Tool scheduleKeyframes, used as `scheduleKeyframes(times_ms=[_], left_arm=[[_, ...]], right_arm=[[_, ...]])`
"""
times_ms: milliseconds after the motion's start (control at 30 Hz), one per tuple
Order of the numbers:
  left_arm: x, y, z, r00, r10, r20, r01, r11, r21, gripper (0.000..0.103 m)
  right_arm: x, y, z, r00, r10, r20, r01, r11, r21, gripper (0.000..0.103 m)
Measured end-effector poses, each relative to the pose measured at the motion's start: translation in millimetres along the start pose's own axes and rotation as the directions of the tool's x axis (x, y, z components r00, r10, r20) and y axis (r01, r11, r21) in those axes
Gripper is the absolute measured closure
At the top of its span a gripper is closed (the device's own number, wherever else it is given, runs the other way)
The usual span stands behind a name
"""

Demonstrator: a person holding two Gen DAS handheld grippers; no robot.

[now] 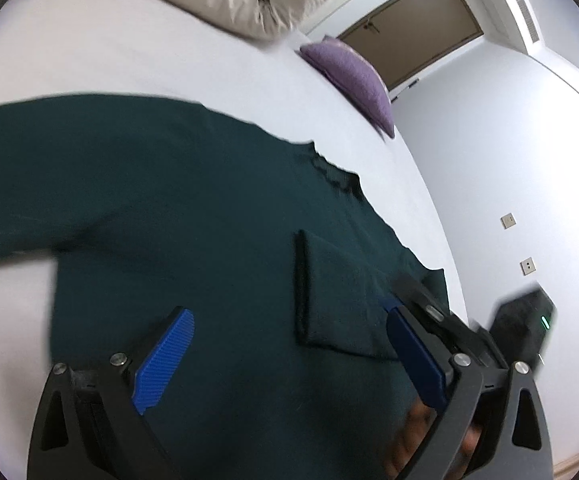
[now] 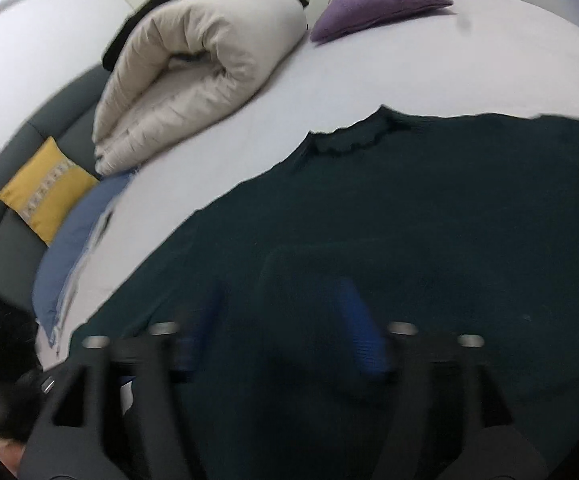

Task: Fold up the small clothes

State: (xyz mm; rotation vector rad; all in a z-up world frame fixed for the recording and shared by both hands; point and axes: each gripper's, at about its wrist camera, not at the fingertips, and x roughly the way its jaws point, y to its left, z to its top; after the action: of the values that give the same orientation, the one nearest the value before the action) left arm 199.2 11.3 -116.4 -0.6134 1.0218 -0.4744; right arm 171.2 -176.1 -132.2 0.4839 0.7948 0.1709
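Both tongs wide open w/ nothing between the pads: left tongs [image 1: 289, 344] and right tongs [image 2: 281, 320] hover over the sweater [image 1: 193, 208], spread flat on the bed [image 1: 137, 60], one cuff folded in. Further back: rolled duvet [image 2: 193, 64], purple pillow [image 2: 377, 4].

The white bed [image 2: 369, 72] lies bare between the dark green sweater [image 2: 369, 200] and the far end, open for passing. At the far left a rolled beige duvet [image 2: 193, 76] blocks the way; a purple cushion [image 2: 377, 4] sits at the far edge, a blue pillow [image 2: 77, 248] along the left edge.
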Motion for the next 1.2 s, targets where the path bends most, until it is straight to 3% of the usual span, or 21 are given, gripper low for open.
scheduleKeyframes(times_ms=[67,167,300,333,400,467,500,533,567,667,733,833,933,1067,1133,1200], left_arm=[[20,-10,2,1.0,-0.008,-0.023,0.009,1.0,0.006,0.004],[50,-21,4,0.998,0.036,-0.061,-0.034,0.999,0.035,0.004],[73,-38,9,0.99,0.123,-0.065,-0.117,0.989,0.093,0.009],[78,-43,12,0.986,0.15,-0.065,-0.143,0.984,0.11,0.014],[86,-53,13,0.978,0.192,-0.08,-0.178,0.972,0.153,0.055],[94,-62,15,0.963,0.256,-0.088,-0.232,0.949,0.214,0.075],[94,-64,15,0.959,0.271,-0.084,-0.246,0.941,0.233,0.08],[91,-65,19,0.96,0.267,-0.081,-0.242,0.941,0.237,0.084],[86,-63,21,0.964,0.255,-0.076,-0.232,0.945,0.228,0.095],[59,-60,38,0.985,0.172,-0.011,-0.168,0.97,0.177,0.095],[34,-63,48,0.985,0.152,0.085,-0.166,0.97,0.181,0.095],[15,-59,55,0.981,0.122,0.149,-0.147,0.974,0.172,0.095],[20,-51,56,0.98,0.134,0.145,-0.159,0.972,0.175,0.095],[42,-38,59,0.976,0.166,0.138,-0.188,0.969,0.16,0.095],[55,-20,61,0.973,0.198,0.12,-0.213,0.968,0.134,0.095],[68,-3,60,0.975,0.199,0.096,-0.209,0.973,0.102,0.095]], right_arm=[[-33,-15,-12,0.999,-0.002,0.041,0.001,1.0,0.025,0.025],[-65,-45,-17,0.995,0.082,0.051,-0.085,0.994,0.074,0.025],[-104,-96,-5,0.995,0.03,0.091,-0.046,0.983,0.175,0.024],[-110,-113,-7,0.994,0.037,0.099,-0.059,0.972,0.23,0.024],[-120,-151,-10,0.992,0.035,0.12,-0.076,0.931,0.356,0.024],[-125,-179,-10,0.988,0.047,0.145,-0.108,0.889,0.445,0.026],[-125,-191,-10,0.986,0.06,0.158,-0.13,0.864,0.486,0.026],[-128,-204,-11,0.979,0.088,0.183,-0.173,0.833,0.525,0.026],[-129,-211,-11,0.976,0.1,0.196,-0.193,0.816,0.544,0.026],[-128,-222,-4,0.972,0.111,0.208,-0.214,0.788,0.578,0.026],[-130,-229,-3,0.962,0.149,0.227,-0.26,0.748,0.61,0.025],[-134,-231,-4,0.959,0.159,0.232,-0.275,0.714,0.644,0.024],[-138,-231,-6,0.964,0.129,0.232,-0.251,0.728,0.638,0.024],[-111,-229,11,0.966,0.132,0.221,-0.246,0.732,0.636,0.025],[-108,-237,21,0.969,0.083,0.232,-0.215,0.747,0.629,0.03],[-111,-253,20,0.96,0.068,0.271,-0.235,0.718,0.655,0.039]])
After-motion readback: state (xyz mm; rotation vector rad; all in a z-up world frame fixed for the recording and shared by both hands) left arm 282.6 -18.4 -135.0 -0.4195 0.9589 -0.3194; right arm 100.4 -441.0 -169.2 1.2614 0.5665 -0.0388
